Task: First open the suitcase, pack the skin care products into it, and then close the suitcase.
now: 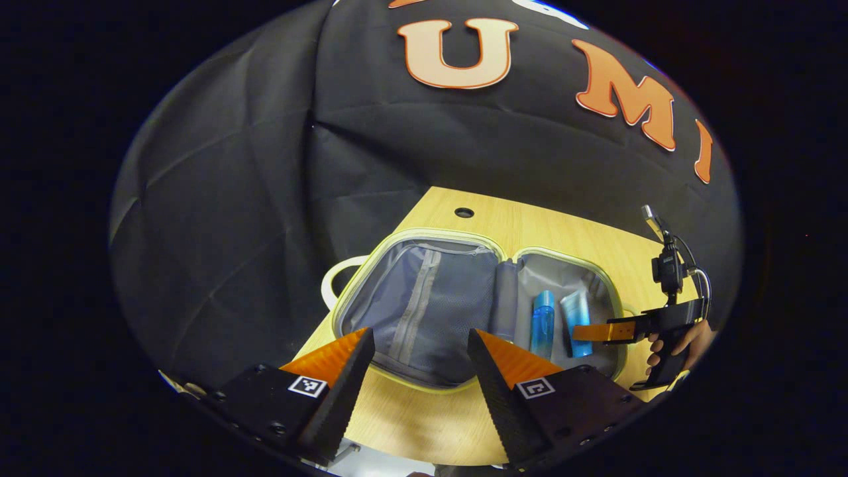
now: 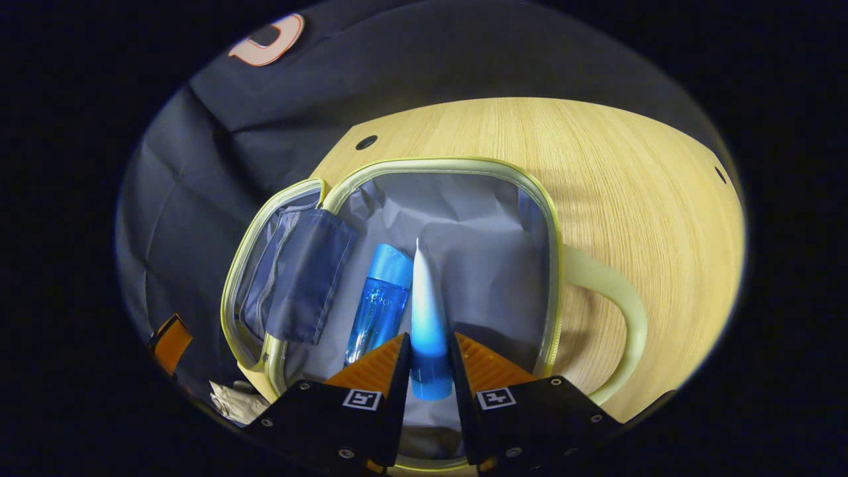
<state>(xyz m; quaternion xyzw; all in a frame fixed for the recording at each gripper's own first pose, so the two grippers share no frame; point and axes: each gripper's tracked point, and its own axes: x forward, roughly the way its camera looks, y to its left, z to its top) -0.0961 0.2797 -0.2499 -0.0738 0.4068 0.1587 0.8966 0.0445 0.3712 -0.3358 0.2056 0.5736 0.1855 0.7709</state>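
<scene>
The pale green suitcase [image 1: 437, 233] lies open on the wooden table, both grey-lined halves facing up. In its right half rest a blue bottle [image 1: 542, 323] and a white-and-blue tube [image 1: 574, 311]. In the right gripper view, my right gripper [image 2: 428, 339] is shut on the tube [image 2: 424, 291], which points away from me inside the case, beside the bottle [image 2: 379, 305]. A hand holds that right gripper [image 1: 583, 332] at the case's right side. Near the table's front edge my left gripper [image 1: 421, 334] is open with nothing between its fingers, short of the case.
The suitcase's looped handle [image 2: 619, 298] juts out over the table [image 2: 629, 165]. A zipped mesh divider [image 1: 424, 291] lines the left half. The table has a small round hole [image 1: 464, 212] near its far edge. Black cloth walls stand close behind.
</scene>
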